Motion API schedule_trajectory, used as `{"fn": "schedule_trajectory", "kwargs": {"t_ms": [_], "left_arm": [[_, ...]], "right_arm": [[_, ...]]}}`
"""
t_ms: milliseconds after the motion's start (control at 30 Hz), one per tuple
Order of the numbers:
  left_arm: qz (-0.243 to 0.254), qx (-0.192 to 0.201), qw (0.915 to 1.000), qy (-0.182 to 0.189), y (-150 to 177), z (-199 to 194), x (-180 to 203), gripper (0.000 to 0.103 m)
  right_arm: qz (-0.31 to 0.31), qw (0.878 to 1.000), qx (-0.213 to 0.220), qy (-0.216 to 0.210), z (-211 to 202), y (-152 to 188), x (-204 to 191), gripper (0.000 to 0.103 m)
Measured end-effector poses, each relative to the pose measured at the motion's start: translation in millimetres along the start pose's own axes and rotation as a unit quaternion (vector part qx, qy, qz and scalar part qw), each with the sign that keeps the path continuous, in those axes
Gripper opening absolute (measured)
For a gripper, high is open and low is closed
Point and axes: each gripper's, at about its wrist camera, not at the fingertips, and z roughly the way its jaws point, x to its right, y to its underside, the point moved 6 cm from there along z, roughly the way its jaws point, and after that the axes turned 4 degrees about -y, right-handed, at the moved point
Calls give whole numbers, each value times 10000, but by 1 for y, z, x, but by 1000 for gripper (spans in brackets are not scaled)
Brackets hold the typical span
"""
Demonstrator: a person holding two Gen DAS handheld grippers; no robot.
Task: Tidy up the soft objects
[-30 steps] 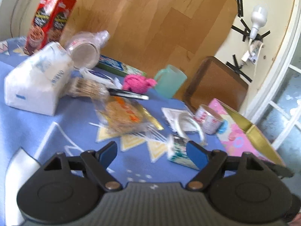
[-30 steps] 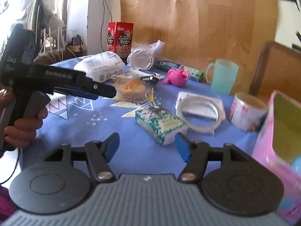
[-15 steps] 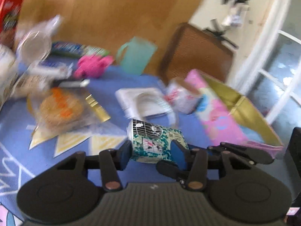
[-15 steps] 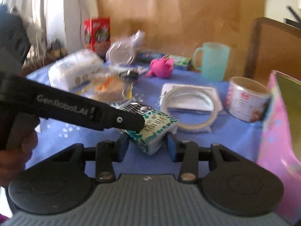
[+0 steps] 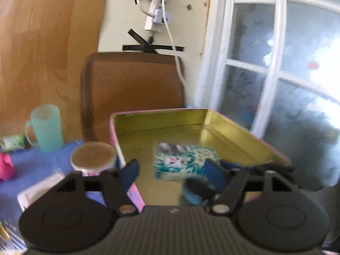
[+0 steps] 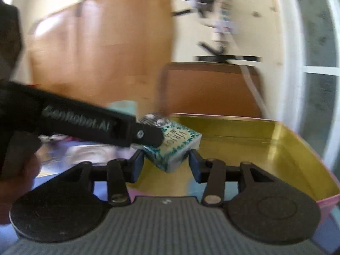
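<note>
A teal-patterned tissue pack (image 5: 184, 161) is inside the pink box with a gold inside (image 5: 191, 127), ahead of my left gripper (image 5: 170, 173). The left jaws stand wide apart with nothing between them. In the right wrist view the same pack (image 6: 174, 146) is over the box (image 6: 276, 146), just beyond my right gripper (image 6: 166, 165). The right jaws stand apart on either side of the pack, not touching it. The left gripper's finger (image 6: 146, 135) lies against the pack's left side. A pink plush toy (image 5: 5, 166) lies at the far left on the blue cloth.
A mint green mug (image 5: 45, 127) and a round tin (image 5: 93, 158) stand left of the box. A brown chair back (image 5: 131, 91) is behind it. A window door (image 5: 276, 63) is to the right. A blue object (image 5: 193, 195) lies low in the box.
Both grippers swung right from the table's middle to the pink box. The left gripper, which was shut on the tissue pack, has opened, and the pack is now in the box.
</note>
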Motion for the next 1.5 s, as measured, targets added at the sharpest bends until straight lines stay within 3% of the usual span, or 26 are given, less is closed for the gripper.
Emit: {"fn": "schedule_trajectory", "kwargs": {"t_ms": [67,133,233,433,500,600,733,900,933,967,1000,1100,1233,1267,1333,1367,1400,1500], "left_arm": [[-54,63,10000,-25,5,-7,-1,72],[-129,219,9997,-10,10,-26,-13,79],[-304,294,9988,-226,32,-56,-47,82],[-1010,-208,9889,-1067,97,-98,-138,80],[-1268,-292,9825,-1335,114,-109,-165,80],[-1511,-305,9739,-1668,132,-121,-196,80],[-1826,-285,9711,-1511,139,-122,-208,78],[-1703,-148,9756,-1378,138,-123,-205,78],[-1699,-123,9761,-1352,137,-124,-205,78],[-1720,-100,9762,-1320,137,-124,-205,78],[-1761,-82,9758,-1296,138,-126,-203,77],[-1978,-96,9727,-1211,139,-127,-209,73],[-2054,-178,9734,-998,139,-126,-207,64],[-2057,-236,9742,-900,138,-125,-203,63],[-2118,-347,9745,-656,136,-119,-195,60],[-2132,-412,9745,-560,135,-116,-190,59],[-2121,-495,9748,-480,133,-111,-185,56],[-1965,-743,9768,-402,128,-93,-169,49]], "right_arm": [[126,9996,14,262,3,4,14,55],[466,9987,118,169,-4,7,22,55],[616,9978,245,-85,-12,6,16,55],[416,9889,230,-1409,-19,-9,-52,55],[208,9820,21,-1878,-11,-8,-85,55],[-151,9746,-430,-2191,12,3,-125,55],[-582,9719,-969,-2067,53,16,-159,55],[-1140,9618,-1159,-2203,70,21,-188,52],[-1236,9584,-1267,-2238,77,24,-189,44],[-1306,9548,-1434,-2253,82,30,-191,21],[-1333,9557,-1363,-2243,82,31,-188,19],[-1242,9508,-1402,-2469,62,31,-187,14],[-1356,9340,-1377,-3006,10,40,-185,15],[-1377,9327,-1295,-3072,-3,42,-182,16],[-1238,9396,-1063,-3009,-17,41,-172,33],[-1097,9458,-974,-2896,-21,41,-165,63],[-960,9520,-886,-2768,-21,41,-157,84],[-901,9545,-1066,-2636,-10,48,-149,89]]}}
